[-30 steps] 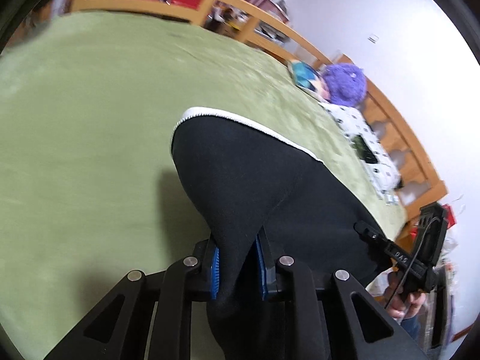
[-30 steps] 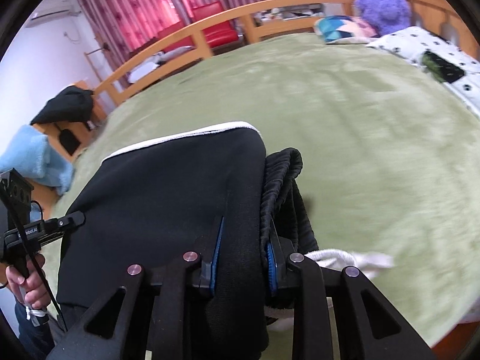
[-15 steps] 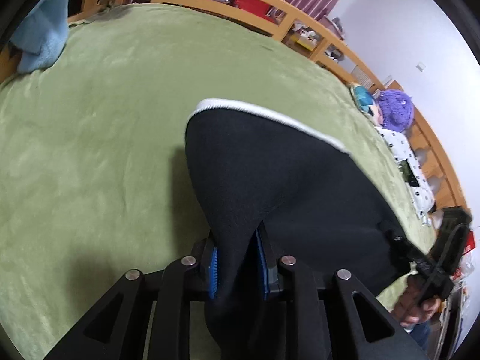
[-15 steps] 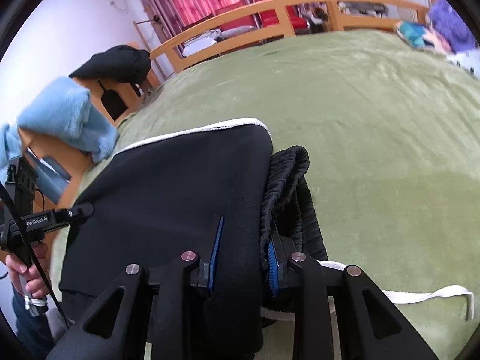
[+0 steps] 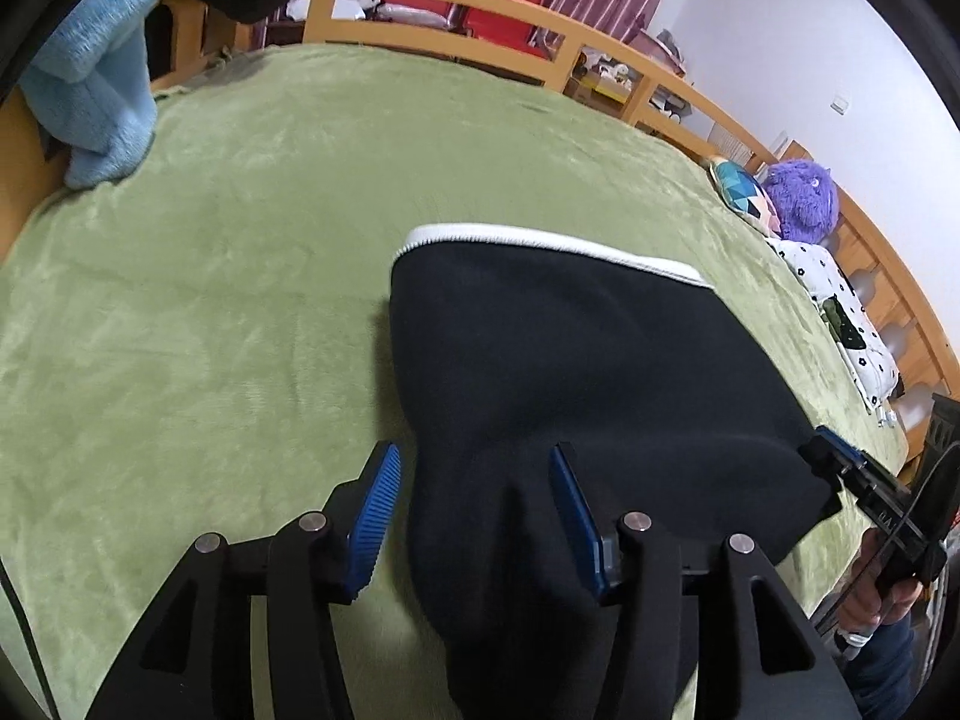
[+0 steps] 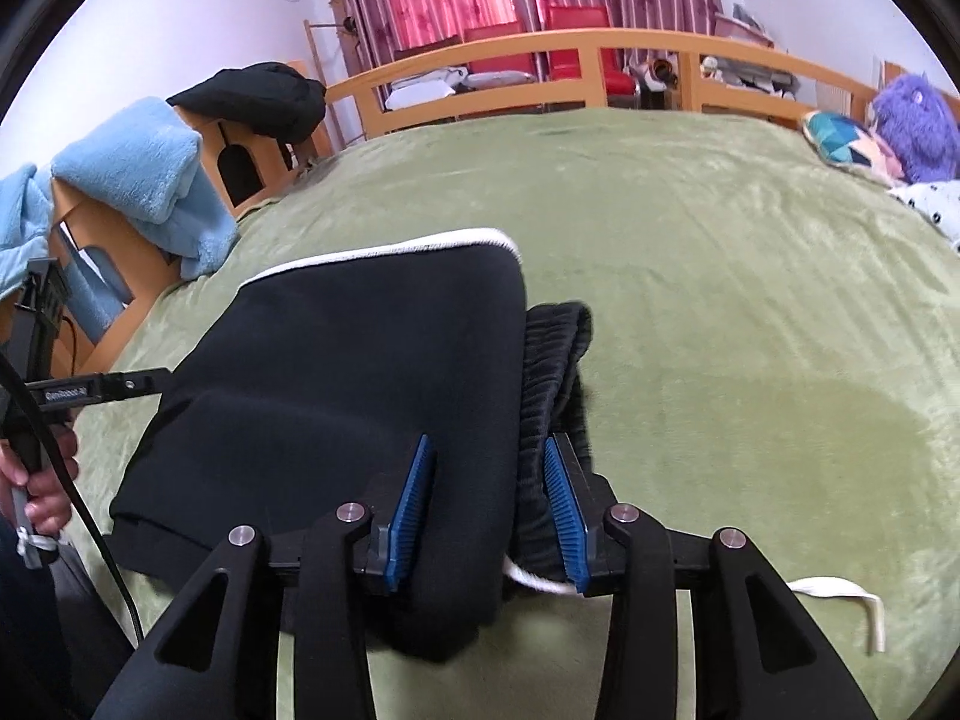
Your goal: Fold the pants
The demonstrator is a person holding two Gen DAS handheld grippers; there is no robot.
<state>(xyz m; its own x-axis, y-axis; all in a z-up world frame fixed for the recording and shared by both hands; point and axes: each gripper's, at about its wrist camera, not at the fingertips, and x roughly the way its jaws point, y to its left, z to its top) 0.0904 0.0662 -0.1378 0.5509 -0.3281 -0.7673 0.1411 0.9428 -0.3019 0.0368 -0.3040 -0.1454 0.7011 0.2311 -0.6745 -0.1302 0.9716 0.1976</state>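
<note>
Black pants (image 5: 570, 348) with a white edge trim lie folded on the green bed cover (image 5: 240, 252). My left gripper (image 5: 471, 498) straddles their near left corner. Its jaws are opening, and the left pad stands off the cloth. My right gripper (image 6: 489, 498) straddles the near right corner of the pants (image 6: 360, 348) beside the ribbed waistband (image 6: 552, 360). Its jaws are opening too, with cloth still filling the gap between the pads. A white drawstring (image 6: 840, 594) trails on the cover to the right. Each view shows the other gripper at the fold's far side, the right gripper (image 5: 858, 474) and the left gripper (image 6: 120, 387).
A wooden rail (image 6: 540, 54) runs round the bed. A light blue blanket (image 6: 138, 180) and a dark garment (image 6: 258, 96) hang over the left end. A purple plush toy (image 5: 801, 198), a patterned cushion (image 5: 741, 192) and a spotted pillow (image 5: 840, 300) lie at the right.
Both grippers carried the pants corners across and set them down on the bed. Both pairs of jaws have spread, the left widely, and the left pad has come off the cloth.
</note>
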